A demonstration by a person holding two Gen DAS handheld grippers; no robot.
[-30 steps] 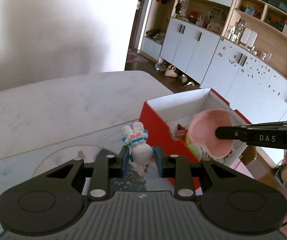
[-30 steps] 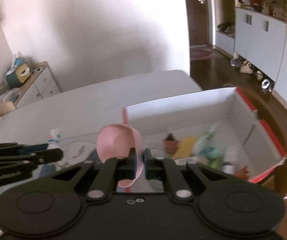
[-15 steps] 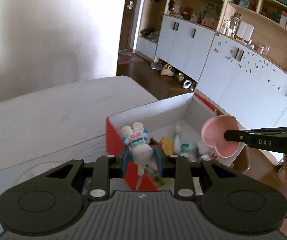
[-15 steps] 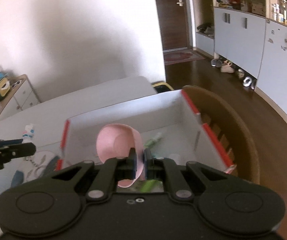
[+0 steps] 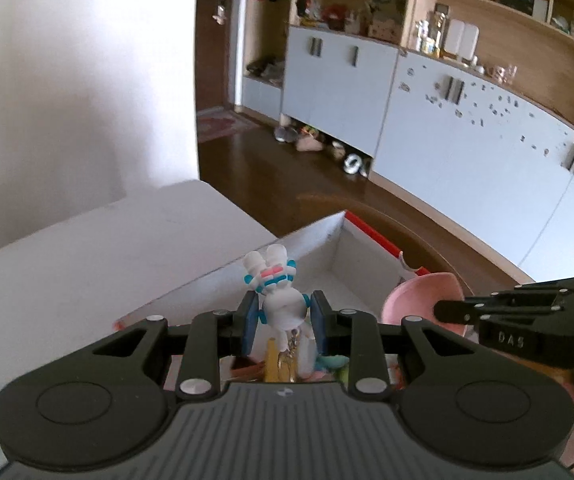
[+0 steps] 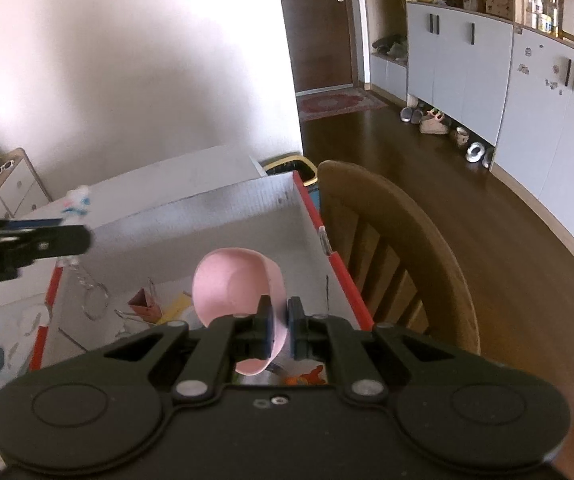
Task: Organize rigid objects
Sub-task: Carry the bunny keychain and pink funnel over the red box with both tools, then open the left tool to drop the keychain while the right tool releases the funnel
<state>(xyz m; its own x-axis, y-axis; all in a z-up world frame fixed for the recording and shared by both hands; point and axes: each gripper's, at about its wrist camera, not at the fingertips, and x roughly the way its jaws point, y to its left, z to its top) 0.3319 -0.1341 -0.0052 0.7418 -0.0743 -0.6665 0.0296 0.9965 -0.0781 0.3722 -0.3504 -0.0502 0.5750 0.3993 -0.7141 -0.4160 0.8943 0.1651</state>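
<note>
Reading "DAS", right claw label

Most of the box floor is hidden behind the left gripper body in the left wrist view — only scraps of yellow and teal stuff poke out under the figurine, can't tell what they are. The pink bowl is half covered there by the right gripper, whose far end runs off the right edge. In the right wrist view the bowl's bottom drops behind the gripper, and the small bits in the box are too blurry to name — something orange, something yellow. The left gripper is cut off at the left edge. Shelf clutter is too small to make out.
</note>
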